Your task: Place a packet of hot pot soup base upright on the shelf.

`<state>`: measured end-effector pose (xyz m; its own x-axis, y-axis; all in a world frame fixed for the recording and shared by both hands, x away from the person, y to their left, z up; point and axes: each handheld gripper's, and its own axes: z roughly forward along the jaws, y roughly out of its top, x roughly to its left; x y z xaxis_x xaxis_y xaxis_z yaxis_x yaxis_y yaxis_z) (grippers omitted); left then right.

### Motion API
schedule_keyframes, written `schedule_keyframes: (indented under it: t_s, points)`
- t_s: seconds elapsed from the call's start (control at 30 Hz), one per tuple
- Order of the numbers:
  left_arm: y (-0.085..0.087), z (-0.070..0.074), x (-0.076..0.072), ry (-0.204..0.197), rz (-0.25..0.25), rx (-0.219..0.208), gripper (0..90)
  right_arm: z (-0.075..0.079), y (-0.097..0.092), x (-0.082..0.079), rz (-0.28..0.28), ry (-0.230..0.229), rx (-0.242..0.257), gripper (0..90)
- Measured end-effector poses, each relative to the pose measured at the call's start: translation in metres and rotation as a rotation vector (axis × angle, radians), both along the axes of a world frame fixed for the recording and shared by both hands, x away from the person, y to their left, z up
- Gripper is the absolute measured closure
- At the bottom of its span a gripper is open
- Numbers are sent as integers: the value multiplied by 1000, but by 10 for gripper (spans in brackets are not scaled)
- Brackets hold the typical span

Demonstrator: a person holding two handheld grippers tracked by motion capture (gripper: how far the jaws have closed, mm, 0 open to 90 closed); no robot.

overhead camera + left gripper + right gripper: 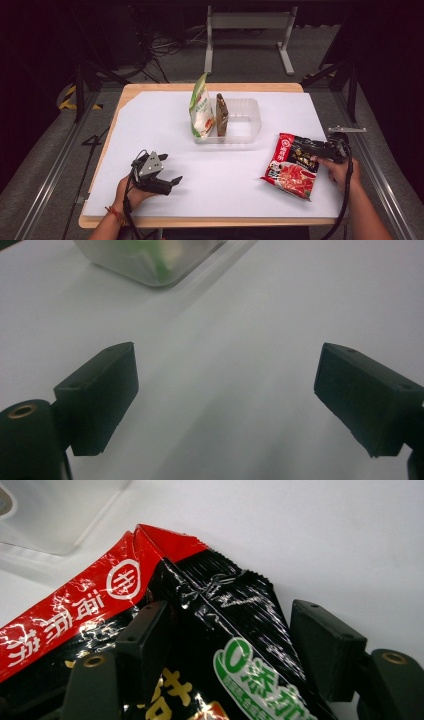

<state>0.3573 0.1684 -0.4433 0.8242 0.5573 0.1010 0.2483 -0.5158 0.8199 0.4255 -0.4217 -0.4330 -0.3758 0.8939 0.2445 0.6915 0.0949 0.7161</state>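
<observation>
The right gripper (227, 645) is straddling the crimped top edge of the red and black packet (292, 165), jaws apart on either side, seemingly lining up a pinch on the stiff seam. A green label beginning with "0" and white Chinese characters are showing, not clearly readable. The left gripper (172, 182) is waiting open over the bare table (150, 125), facing the clear tray (250, 117) holding two upright packets.

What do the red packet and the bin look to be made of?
Red packet: glossy plastic film, probably; it shows bright glints, fine wrinkles and a serrated sealed edge. It lies between the right gripper's open jaws.

Bin: translucent, slightly frosted plastic, seemingly rigid; the white table cover shows through its walls.
</observation>
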Motion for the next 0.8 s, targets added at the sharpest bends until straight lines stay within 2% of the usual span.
schedule_keyframes:
  t_s: [0.1, 0.23, 0.43, 0.57, 0.63, 0.67, 0.7, 0.73, 0.8]
  points:
    - [0, 0, 0, 0, 0, 0, 113, 0, 1, 1, -4, 2, 4, 370]
    - [0, -1, 0, 1, -2, 3, 113, -1, -6, 0, -31, 6, 63, 512]
    - [0, 0, -1, -2, -3, 6, 113, 0, -11, -1, -15, 8, 111, 660]
    - [0, 0, -1, -5, -3, 7, 114, 1, -15, -3, -3, 1, 167, 744]
    - [0, 0, -1, -5, -4, 6, 114, 4, -18, -4, 12, -22, 209, 811]
    - [0, 0, -1, -5, -4, 6, 114, 4, -18, -4, 12, -22, 209, 811]
    - [0, 0, -1, -5, -3, 6, 114, 7, -17, -5, 12, -28, 225, 848]
    - [0, 0, -1, -6, -3, 6, 114, 12, -16, -8, 22, -57, 213, 867]
    - [0, 0, -1, -8, -2, 7, 114, 16, -13, -9, 28, -70, 200, 874]
